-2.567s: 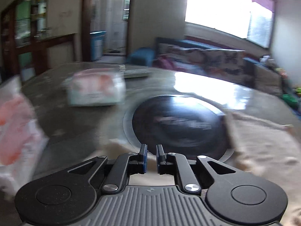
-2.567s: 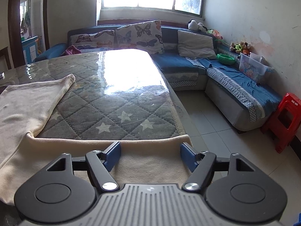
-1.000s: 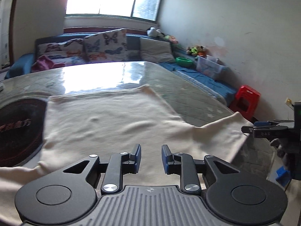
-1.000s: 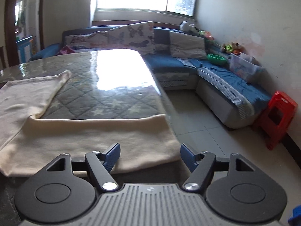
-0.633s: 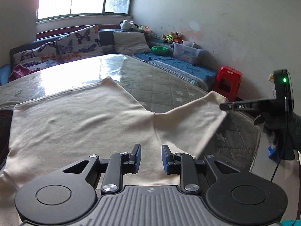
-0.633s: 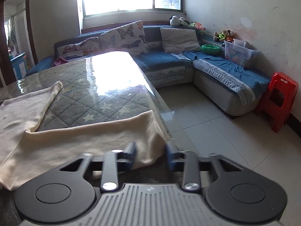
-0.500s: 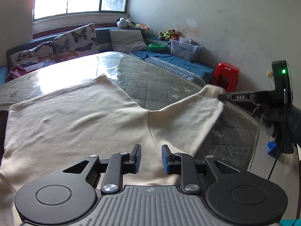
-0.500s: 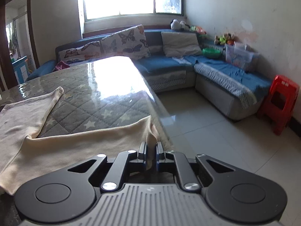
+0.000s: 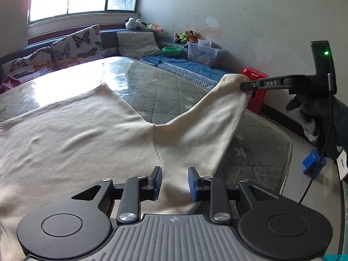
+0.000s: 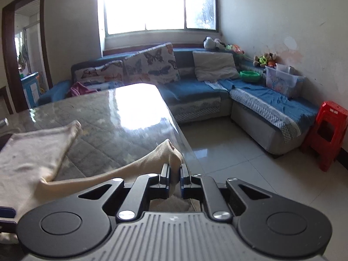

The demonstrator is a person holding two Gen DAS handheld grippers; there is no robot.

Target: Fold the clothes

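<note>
Sleeve end of cream knit long-sleeved garment (image 9: 76, 134) was pinched in the right gripper (image 10: 174, 179) and held raised above the table (image 9: 165, 91), which carried a grey quilted star-print cover under a glossy clear sheet. My reading: the cuff was taken at its tip so the whole sleeve could be carried across onto the body panel for the first fold. Body of the garment lay flat on the table, ahead of and to the left of the left gripper (image 9: 175, 183), the far sleeve spread toward the window side.

Right claw: jaws together, blue pads clamped on the bunched cuff, fabric bulging out just beyond the fingertips. In the left wrist view the lifted sleeve draped from this claw down to the armpit seam in one slack sheet, clear of the table edge.

Left claw: jaws partly apart and opening, gap narrow. Cloth lay beneath and between the pads, but the pads did not press on it; no grip here. It hovered low over the near hem, just beside the sleeve seam, probably placed to pin or take that point as a pivot.

A gloved hand (image 9: 313, 117) bore the right gripper. Red plastic stool (image 10: 324, 134) stood on the floor, well apart to the right of the right claw.
</note>
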